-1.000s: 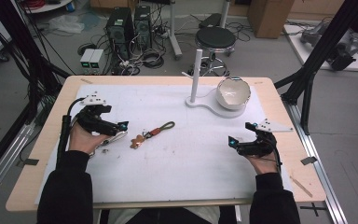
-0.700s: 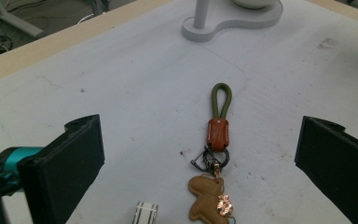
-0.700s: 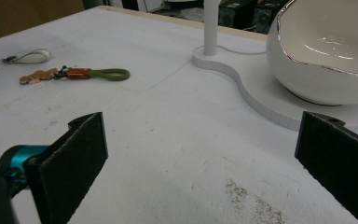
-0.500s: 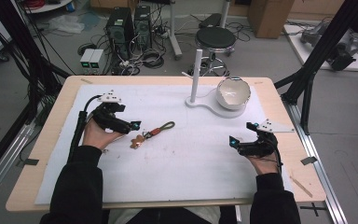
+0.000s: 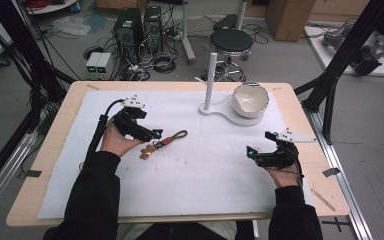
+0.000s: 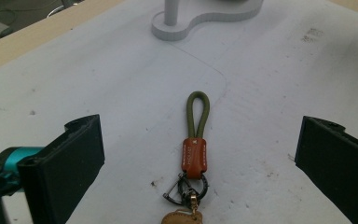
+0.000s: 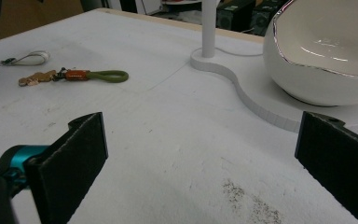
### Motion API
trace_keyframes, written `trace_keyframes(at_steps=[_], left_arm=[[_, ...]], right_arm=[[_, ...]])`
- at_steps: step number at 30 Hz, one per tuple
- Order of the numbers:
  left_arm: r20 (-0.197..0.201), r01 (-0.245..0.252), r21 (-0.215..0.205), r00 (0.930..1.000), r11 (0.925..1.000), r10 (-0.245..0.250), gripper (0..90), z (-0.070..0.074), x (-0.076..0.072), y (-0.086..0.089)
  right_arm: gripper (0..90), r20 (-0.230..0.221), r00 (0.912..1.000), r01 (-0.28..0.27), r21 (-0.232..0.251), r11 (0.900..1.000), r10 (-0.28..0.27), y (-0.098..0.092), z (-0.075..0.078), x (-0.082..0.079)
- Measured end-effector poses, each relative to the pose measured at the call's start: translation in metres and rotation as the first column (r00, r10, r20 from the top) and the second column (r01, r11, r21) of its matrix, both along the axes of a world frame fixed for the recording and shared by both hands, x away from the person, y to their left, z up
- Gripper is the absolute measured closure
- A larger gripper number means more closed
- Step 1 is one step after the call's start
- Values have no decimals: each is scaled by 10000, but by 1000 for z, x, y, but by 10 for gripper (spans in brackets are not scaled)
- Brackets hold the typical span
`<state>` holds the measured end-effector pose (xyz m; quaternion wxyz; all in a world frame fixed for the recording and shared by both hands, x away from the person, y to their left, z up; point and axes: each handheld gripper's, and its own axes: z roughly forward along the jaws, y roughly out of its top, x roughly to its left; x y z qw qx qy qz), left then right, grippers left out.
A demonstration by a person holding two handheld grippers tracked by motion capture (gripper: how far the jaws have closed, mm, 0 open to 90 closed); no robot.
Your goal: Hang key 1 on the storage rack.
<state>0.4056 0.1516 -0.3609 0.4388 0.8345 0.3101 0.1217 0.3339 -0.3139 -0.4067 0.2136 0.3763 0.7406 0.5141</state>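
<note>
**Left gripper lined up over the keychain, jaws spread wide**

And here's the left gripper (image 5: 152,134), poised at the keychain (image 5: 166,142), its two black, foam-faced jaws spread wide with nothing between them but the keychain lying flat on the mat. In the left gripper view the keychain (image 6: 195,149) sits dead centre between the jaws: an olive-green cord loop, rounded and smooth, pinched into an orange leather sleeve, then a dark metal ring with a clip, and a tan leather tag at the bottom edge. Its long axis runs straight ahead of the jaws, loop end pointing toward the white stand (image 6: 200,16), tag end toward the gripper.

From the high view, the keychain lies left of the table's middle on the white mat (image 5: 205,175), a slightly scuffed, matte sheet covering most of the wooden table (image 5: 300,107). It lies slantwise, loop toward the far right, tag toward the near left.

Over on the right, the right gripper (image 5: 252,152) sits near the table's right edge, well apart from the keychain, jaws equally wide and empty. Its view shows the glossy white bowl (image 7: 326,51), jagged-rimmed like a cracked eggshell, resting on the stand's flat, curved base beside a slim upright post (image 7: 209,28).
</note>
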Motion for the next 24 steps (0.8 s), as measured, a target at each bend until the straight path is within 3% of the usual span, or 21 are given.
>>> trace_keyframes(at_steps=[9, 22, 24], left_arm=[[-123, 353, 326, 9993, 9988, -349, 17, -5, 5, -18], [-750, 535, 997, 9961, 9936, -461, 17, -28, 16, -30], [-904, 629, 1305, 9946, 9894, -513, 17, -34, 17, -34]], right_arm=[[13, -80, 10000, -8, 3, 10000, 8, 1, 0, 0], [13, -33, 10000, 44, -372, 9993, -45, 1, -2, 0], [13, -78, 10000, 41, -444, 9990, -45, 2, -3, -1]])
